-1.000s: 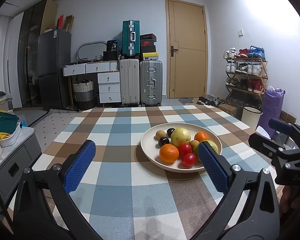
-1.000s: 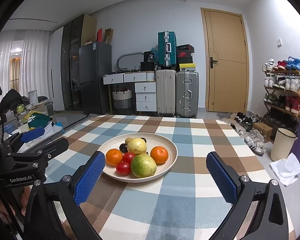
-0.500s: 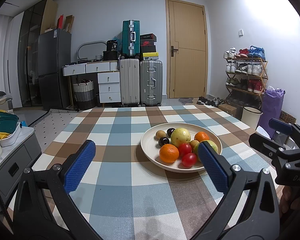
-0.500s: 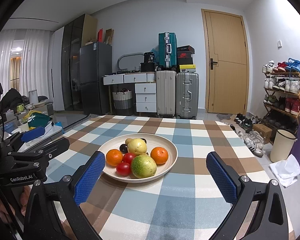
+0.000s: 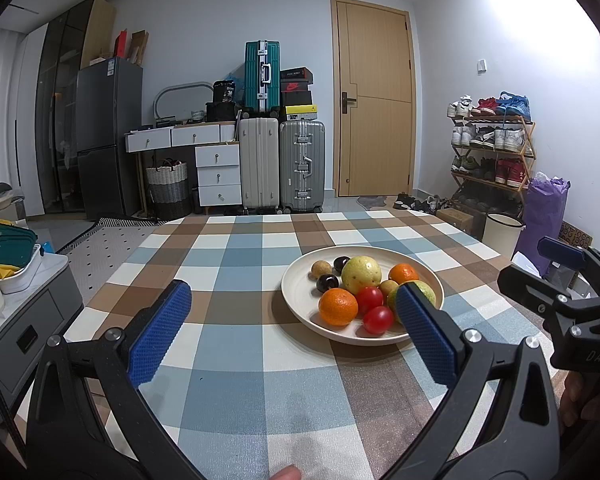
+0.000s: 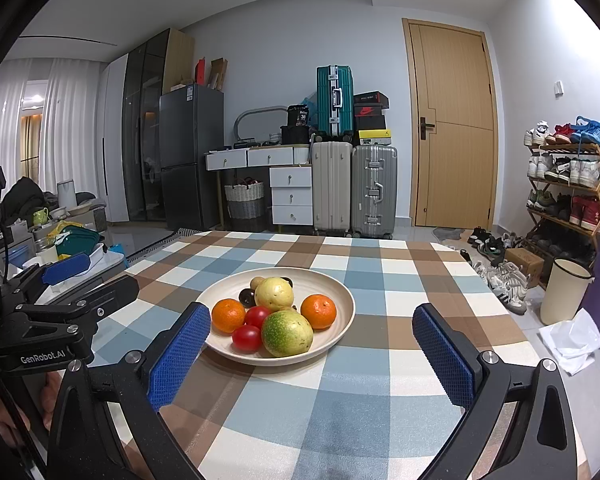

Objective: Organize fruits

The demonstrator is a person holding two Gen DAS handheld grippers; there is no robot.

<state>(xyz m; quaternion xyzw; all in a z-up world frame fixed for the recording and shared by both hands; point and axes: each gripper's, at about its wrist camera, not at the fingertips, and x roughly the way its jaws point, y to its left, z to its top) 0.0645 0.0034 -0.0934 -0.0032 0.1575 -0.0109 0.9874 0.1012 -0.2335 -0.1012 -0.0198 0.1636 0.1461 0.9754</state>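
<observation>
A cream plate (image 5: 300, 292) (image 6: 336, 332) of fruit sits mid-table on a checked cloth. It holds two oranges (image 5: 338, 307) (image 6: 318, 311), two red tomatoes (image 5: 378, 319) (image 6: 247, 337), a yellow guava (image 5: 361, 275) (image 6: 274, 294), a green guava (image 6: 287, 333), dark plums (image 5: 327, 282) and small brown fruits. My left gripper (image 5: 292, 328) hovers open near the plate's left front, empty. My right gripper (image 6: 312, 346) hovers open in front of the plate, empty. Each gripper shows at the edge of the other's view.
The checked table (image 5: 240, 344) has bare cloth left of and in front of the plate. Beyond it stand suitcases (image 5: 280, 168), white drawers, a fridge (image 5: 108, 136), a door and a shoe rack (image 5: 492, 152). A white bin (image 6: 564, 292) stands on the floor at right.
</observation>
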